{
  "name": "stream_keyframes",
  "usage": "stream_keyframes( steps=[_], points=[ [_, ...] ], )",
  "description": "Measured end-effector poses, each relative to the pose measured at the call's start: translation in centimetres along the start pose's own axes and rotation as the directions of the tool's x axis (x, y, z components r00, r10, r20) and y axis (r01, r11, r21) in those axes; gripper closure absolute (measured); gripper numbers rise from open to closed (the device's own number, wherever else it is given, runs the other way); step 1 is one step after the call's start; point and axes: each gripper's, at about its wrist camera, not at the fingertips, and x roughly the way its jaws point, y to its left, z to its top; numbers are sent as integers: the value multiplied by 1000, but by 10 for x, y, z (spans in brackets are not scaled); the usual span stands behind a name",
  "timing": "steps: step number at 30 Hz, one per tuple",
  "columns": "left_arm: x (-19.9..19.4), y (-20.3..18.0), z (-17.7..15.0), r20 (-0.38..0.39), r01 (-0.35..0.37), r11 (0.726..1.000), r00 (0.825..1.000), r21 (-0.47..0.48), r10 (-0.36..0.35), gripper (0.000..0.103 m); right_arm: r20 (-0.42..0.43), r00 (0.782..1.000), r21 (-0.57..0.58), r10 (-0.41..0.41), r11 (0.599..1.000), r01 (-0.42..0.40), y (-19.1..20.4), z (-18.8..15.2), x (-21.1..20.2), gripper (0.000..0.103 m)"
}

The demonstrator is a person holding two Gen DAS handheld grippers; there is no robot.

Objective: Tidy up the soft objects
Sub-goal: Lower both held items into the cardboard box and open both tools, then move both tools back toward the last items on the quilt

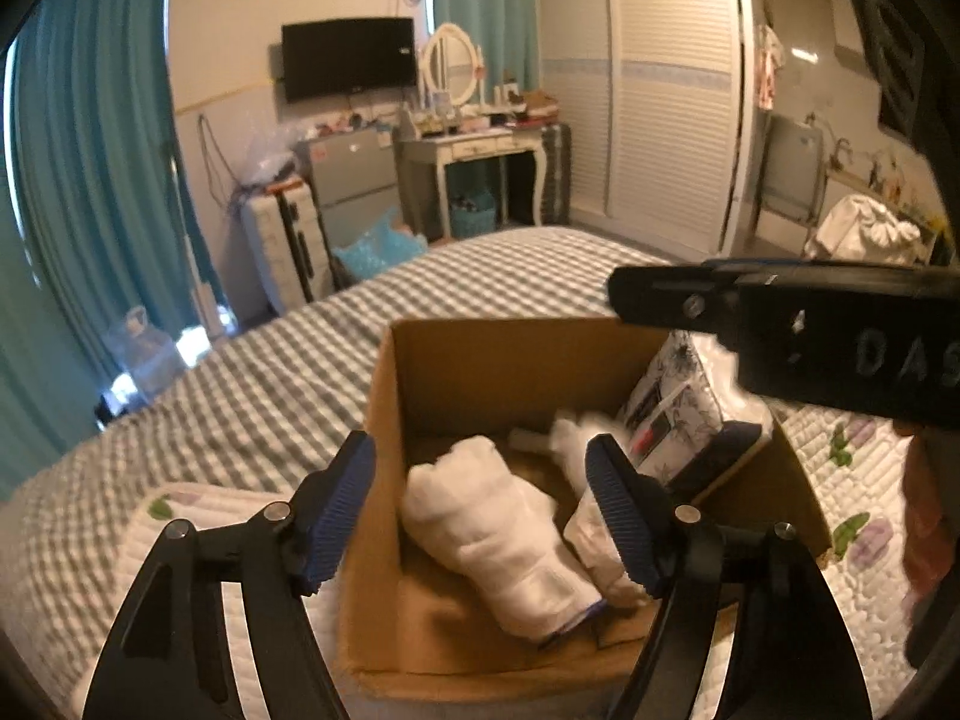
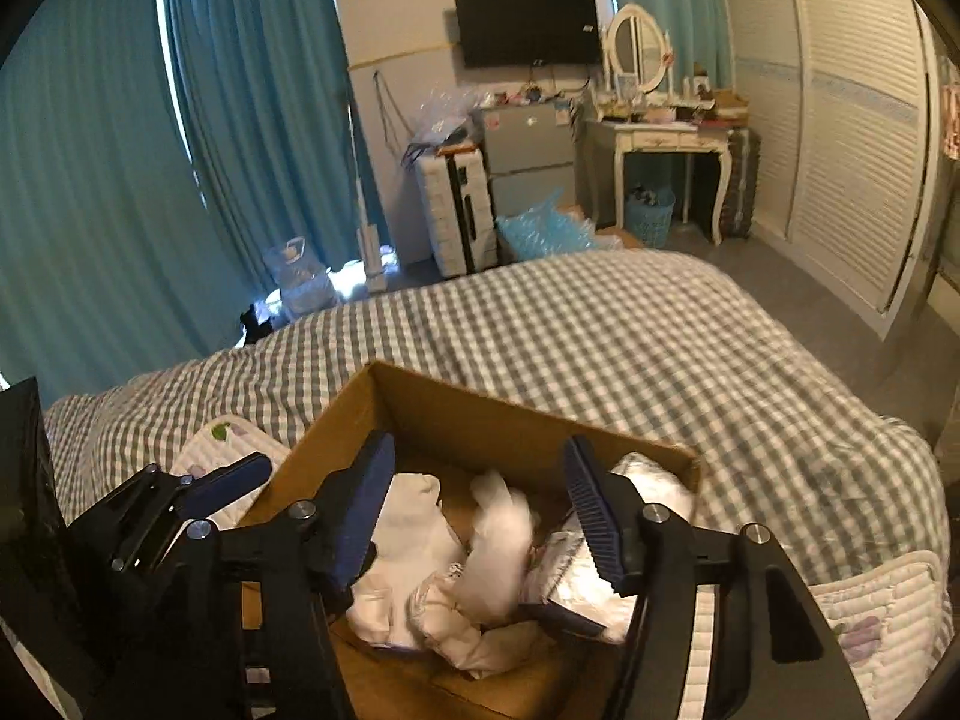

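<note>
Both grippers hang over the cardboard box point(image 1: 456, 372), fingers spread wide and holding nothing: the left gripper point(image 1: 480, 504) at its near edge, the right gripper point(image 2: 474, 510) likewise. Inside the box lie a rolled white towel point(image 1: 498, 534), crumpled white cloth point(image 2: 498, 546) and a flowered packet point(image 1: 678, 402). The box sits on the checked bed point(image 2: 600, 324).

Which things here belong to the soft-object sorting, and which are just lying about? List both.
Job: cardboard box, rolled white towel, floral packaged bedding, left gripper, right gripper.

Lying about: TV, dressing table, suitcase, blue basket.
</note>
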Motion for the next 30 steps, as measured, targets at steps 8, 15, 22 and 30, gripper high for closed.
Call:
stream_keyframes(
  steps=[8,15,22,30],
  points=[
    [-97,4,20,102,-33,999,994,0,33,29,101,994,7,-38,999,38,12,20,-100,42],
    [-195,13,39,218,-46,999,975,3,45,18,188,980,-26,-66,997,72,37,28,-210,33],
    [-256,14,22,264,-46,999,964,6,43,16,229,971,-65,-70,994,87,57,8,-277,14],
    [-230,22,-23,182,-52,999,982,-16,54,16,140,990,-60,8,998,1,54,-42,-252,6]
  ],
)
